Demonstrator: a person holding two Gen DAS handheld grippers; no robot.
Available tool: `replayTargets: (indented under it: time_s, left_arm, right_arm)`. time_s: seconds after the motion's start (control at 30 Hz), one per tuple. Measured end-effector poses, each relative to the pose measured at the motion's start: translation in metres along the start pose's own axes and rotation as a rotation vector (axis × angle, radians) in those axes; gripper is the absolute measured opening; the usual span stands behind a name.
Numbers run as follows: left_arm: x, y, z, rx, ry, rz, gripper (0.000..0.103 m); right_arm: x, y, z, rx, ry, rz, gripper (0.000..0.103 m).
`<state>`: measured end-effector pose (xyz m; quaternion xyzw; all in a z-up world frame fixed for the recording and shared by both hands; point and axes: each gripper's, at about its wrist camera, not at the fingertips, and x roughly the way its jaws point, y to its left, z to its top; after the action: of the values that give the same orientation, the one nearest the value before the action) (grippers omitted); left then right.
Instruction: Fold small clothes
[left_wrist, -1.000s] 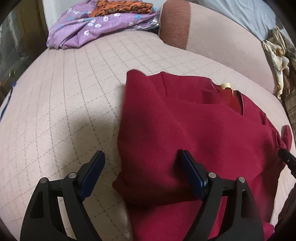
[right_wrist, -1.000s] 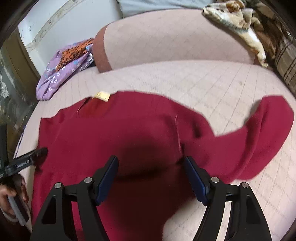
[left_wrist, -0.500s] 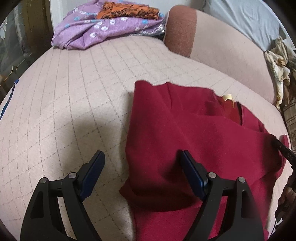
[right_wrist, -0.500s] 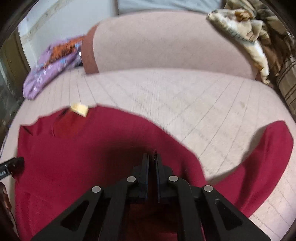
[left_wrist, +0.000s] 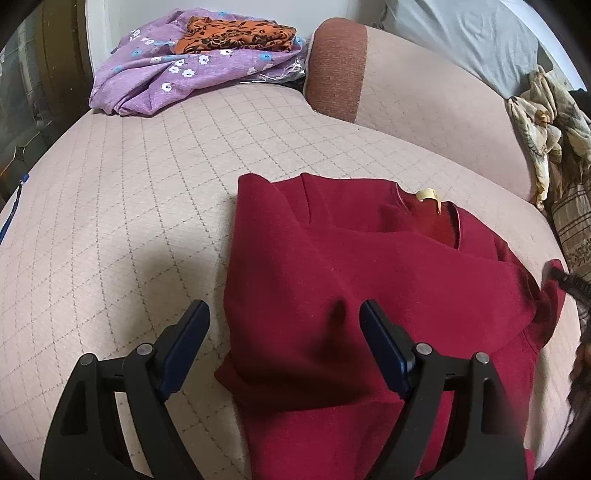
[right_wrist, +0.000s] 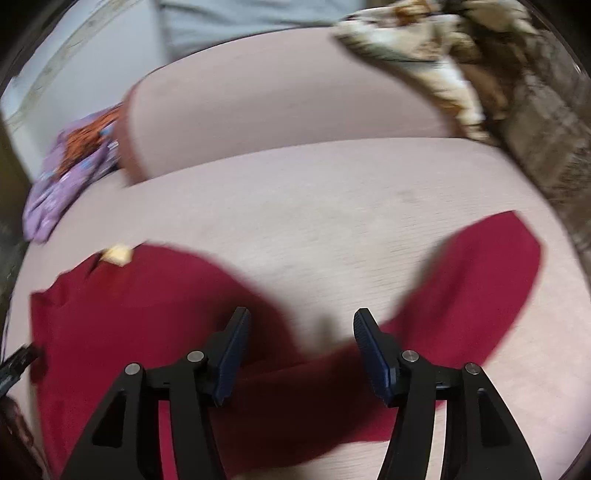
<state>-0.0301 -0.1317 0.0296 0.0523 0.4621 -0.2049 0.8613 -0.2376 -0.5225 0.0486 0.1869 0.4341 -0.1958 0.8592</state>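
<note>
Both the left tool (left_wrist: 284, 343) and right tool (right_wrist: 299, 343) gape above a soft, rumpled red sweater (left_wrist: 369, 266).

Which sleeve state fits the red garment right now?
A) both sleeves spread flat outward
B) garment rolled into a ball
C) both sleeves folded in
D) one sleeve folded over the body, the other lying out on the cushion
D: the red garment has one side folded over its body, while its other sleeve lies out on the sofa cushion.

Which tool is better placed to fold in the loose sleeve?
Probably the right tool: it is open, and the spread sleeve of the red top lies just beyond it. The left tool hovers over the already folded side.
</note>
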Motion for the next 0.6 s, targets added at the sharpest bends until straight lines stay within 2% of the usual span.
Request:
replayTargets:
  time_s: [0.13, 0.23, 0.43, 0.5, 0.53, 0.57, 0.6]
  left_arm:
    - [0.004, -0.001, -0.001, 0.002, 0.01, 0.006, 0.083]
    - [0.009, -0.004, -0.003, 0.02, 0.019, 0.017, 0.083]
    - [0.013, -0.008, -0.004, 0.043, 0.026, 0.028, 0.083]
    - [0.013, -0.007, -0.003, 0.042, 0.026, 0.028, 0.083]
    - [0.013, -0.007, -0.003, 0.04, 0.025, 0.029, 0.083]
    - [0.012, -0.006, -0.002, 0.035, 0.022, 0.029, 0.083]
    - [0.01, -0.005, -0.001, 0.029, 0.019, 0.027, 0.083]
  right_arm:
    - [0.006, -0.054, 0.021, 0.114, 0.031, -0.077, 0.07]
    - [0.025, -0.088, 0.036, 0.182, 0.098, -0.139, 0.07]
    - [0.062, -0.117, 0.049, 0.251, 0.159, -0.2, 0.071]
    - [0.061, -0.115, 0.049, 0.194, 0.121, -0.225, 0.054]
    - [0.061, -0.111, 0.049, 0.148, 0.114, -0.252, 0.022]
    - [0.059, -0.111, 0.048, 0.125, 0.111, -0.266, 0.015]
    - [0.056, -0.111, 0.048, 0.126, 0.106, -0.258, 0.014]
